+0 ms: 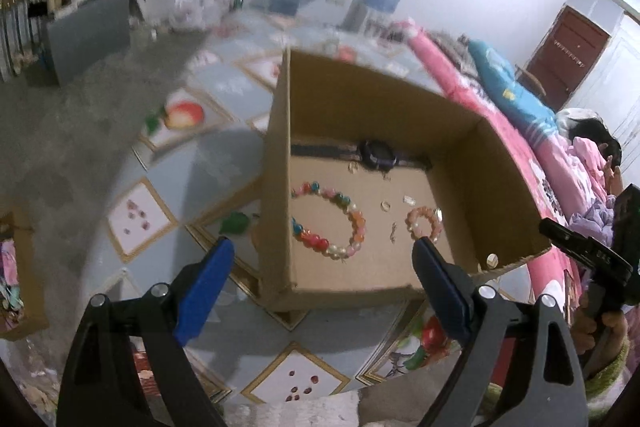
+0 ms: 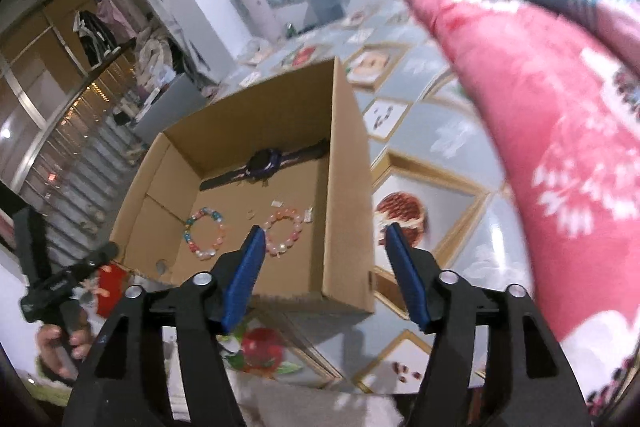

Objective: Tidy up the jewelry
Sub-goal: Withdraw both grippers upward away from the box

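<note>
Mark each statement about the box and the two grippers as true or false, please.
1. A watch lies in the box by its far wall. True.
2. Only one bracelet is in the box. False: there are two, a multicolour bracelet and a smaller pink bracelet.
3. The right gripper holds a bracelet. False: it is open and empty.
4. The left gripper is open and empty. True.
5. The box has a lid on it. False: its top is open.
</note>
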The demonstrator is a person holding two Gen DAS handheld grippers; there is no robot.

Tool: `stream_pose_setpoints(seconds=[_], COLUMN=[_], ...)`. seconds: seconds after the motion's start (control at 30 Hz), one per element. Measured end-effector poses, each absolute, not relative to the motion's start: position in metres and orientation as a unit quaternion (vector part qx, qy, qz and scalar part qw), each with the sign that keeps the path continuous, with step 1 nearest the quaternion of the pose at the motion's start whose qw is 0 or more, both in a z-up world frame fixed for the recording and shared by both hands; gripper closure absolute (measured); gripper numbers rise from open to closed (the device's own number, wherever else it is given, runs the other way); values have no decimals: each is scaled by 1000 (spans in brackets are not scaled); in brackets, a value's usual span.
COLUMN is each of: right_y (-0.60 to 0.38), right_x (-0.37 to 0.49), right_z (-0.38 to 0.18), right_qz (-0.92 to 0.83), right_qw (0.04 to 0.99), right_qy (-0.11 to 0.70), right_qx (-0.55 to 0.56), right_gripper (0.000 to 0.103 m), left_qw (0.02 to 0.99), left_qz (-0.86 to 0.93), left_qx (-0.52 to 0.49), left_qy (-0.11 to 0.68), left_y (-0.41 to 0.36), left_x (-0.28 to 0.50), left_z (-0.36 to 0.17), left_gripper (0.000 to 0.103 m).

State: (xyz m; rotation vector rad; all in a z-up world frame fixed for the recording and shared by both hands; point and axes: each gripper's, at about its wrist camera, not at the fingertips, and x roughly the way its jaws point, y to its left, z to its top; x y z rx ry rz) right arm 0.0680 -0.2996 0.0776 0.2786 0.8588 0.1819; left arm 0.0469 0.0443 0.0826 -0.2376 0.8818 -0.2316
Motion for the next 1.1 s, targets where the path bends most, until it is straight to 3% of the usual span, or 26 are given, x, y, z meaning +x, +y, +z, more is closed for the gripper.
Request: stream_pose_setpoints(seconds=[0.17,0.33,0.77,1.1], right_y=[-285,-265,-243,-238], right_x=[35,14,-5,22], right_z=[101,116,129,75], right_qz=[75,68,25,36], right_qw=[926,945,972,918], right_qy=[360,318,232,388], right_qx=[82,44,27,69], right_gripper=[25,12,8,8], left_qw=[919,936,948,911], left_qz=[-93,-62,-37,-27], left_qx=[-84,-45,-6,-16], left_qy=[374,343,315,410], left_y=[37,23,-6,-18], left_x=[21,7,2,11], left_z=[105,121,135,93], left_gripper=[6,6,6,6])
